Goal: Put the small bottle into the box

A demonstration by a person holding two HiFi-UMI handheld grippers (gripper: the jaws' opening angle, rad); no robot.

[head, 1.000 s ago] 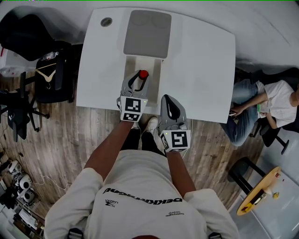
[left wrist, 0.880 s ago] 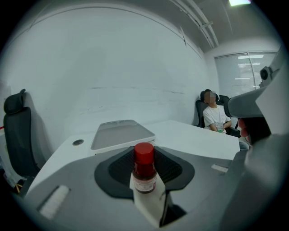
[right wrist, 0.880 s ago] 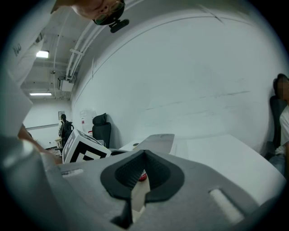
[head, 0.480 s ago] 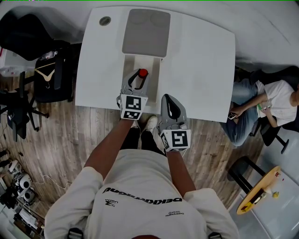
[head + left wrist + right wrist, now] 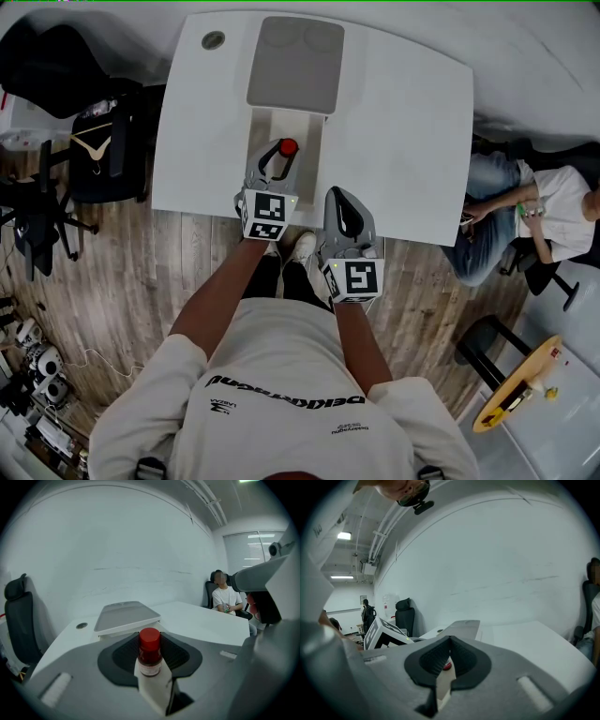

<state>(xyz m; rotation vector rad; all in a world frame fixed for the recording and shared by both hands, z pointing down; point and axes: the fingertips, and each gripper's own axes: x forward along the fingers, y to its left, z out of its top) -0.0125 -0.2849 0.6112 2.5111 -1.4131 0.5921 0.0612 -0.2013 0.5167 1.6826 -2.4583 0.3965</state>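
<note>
A small bottle [image 5: 285, 151] with a red cap stands upright between the pads of my left gripper [image 5: 278, 157], whose jaws are just opening. It hangs over the open white box [image 5: 302, 129] near the front of the table, with the box's grey lid [image 5: 295, 66] folded back behind. In the left gripper view the small bottle [image 5: 150, 654] fills the middle of the jaws and the grey lid [image 5: 125, 616] lies beyond. My right gripper [image 5: 343, 211] rests shut and empty beside the box at the table's front edge. Through its jaws the red cap [image 5: 446, 666] shows.
The white table [image 5: 403, 131] has a round cable hole [image 5: 213, 41] at its back left corner. A person [image 5: 534, 211] sits to the right of the table. Black office chairs [image 5: 56, 75] stand at the left, and a yellow round stool [image 5: 520, 386] at the lower right.
</note>
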